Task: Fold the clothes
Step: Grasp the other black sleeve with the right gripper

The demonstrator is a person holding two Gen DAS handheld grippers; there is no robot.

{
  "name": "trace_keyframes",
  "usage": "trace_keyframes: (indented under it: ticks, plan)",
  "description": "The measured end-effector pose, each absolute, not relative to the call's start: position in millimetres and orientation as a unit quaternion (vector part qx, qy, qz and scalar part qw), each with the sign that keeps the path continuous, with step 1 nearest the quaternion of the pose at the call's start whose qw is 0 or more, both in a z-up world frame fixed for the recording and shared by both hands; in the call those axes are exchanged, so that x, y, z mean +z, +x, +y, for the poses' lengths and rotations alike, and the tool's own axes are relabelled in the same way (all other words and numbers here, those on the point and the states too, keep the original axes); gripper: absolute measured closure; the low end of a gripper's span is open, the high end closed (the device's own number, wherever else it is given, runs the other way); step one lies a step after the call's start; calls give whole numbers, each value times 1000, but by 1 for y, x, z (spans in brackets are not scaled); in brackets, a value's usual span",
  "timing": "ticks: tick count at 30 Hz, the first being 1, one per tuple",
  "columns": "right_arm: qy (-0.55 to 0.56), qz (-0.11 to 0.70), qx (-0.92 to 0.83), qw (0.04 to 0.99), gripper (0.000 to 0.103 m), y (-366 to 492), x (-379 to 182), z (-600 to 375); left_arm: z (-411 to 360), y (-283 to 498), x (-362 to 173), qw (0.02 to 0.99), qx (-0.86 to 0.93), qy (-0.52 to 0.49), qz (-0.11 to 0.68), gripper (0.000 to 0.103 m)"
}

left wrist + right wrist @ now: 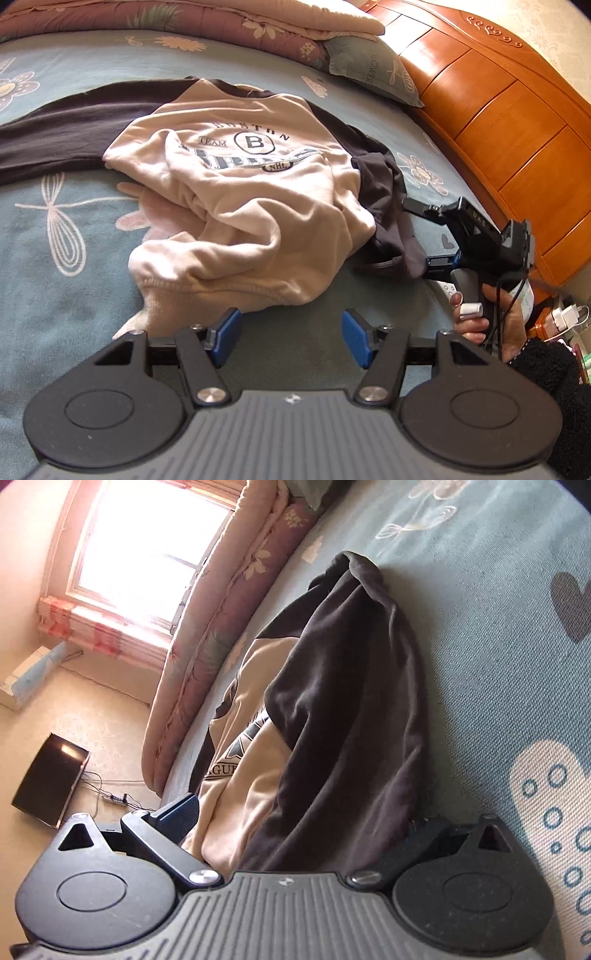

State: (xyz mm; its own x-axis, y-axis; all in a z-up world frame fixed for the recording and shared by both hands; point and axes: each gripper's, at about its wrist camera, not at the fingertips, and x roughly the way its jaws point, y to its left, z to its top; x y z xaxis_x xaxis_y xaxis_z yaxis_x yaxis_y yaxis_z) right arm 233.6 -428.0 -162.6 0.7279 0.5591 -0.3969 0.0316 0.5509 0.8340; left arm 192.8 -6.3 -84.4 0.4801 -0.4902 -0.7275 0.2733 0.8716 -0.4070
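A cream sweatshirt [258, 192] with dark sleeves and a "Boston" hockey print lies crumpled on the blue floral bedsheet [55, 277]. One dark sleeve [74, 129] stretches out to the left. The other dark sleeve [351, 701] is bunched at the right. My left gripper [291, 338] is open just short of the cream hem, with nothing between its blue pads [225, 338]. My right gripper [303, 823] is open with its fingers wide apart around that bunched sleeve; the fabric covers part of its right finger. In the left wrist view the right gripper [421, 236] sits at the sleeve's cuff, held by a hand [491, 317].
A folded floral quilt [184, 22] and a pillow [373, 70] lie at the far side of the bed. A wooden headboard [498, 122] runs along the right. Beyond the bed's edge are a bright window [147, 546], the floor, a black box [51, 779] and cables.
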Motion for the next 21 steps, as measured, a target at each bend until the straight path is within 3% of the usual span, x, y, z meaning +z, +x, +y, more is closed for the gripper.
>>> trace_keyframes:
  ticks: [3,6,7,8,13,21]
  plan:
    - [426,320,154,832,25,223,-167,-427,-4,192,-88,848,-222,-124,464,43]
    - [436,334,136,825,59,225,-172,-433,-4,190,-88,849,-222,-119,465,43]
    - [439,338,130,822,84,225,-174,-435,-4,190,-88,848,-223,-118,466,43]
    - [442,343,124,819,101,225,-175,-437,-5,189,-89,848,-221,-118,467,43]
    - [458,365,94,805,101,227,-184,-448,-7,188,-89,846,-221,-117,471,43]
    - [316,401,37,859,98,225,-124,-471,-5,186,-87,849,-216,-116,469,42]
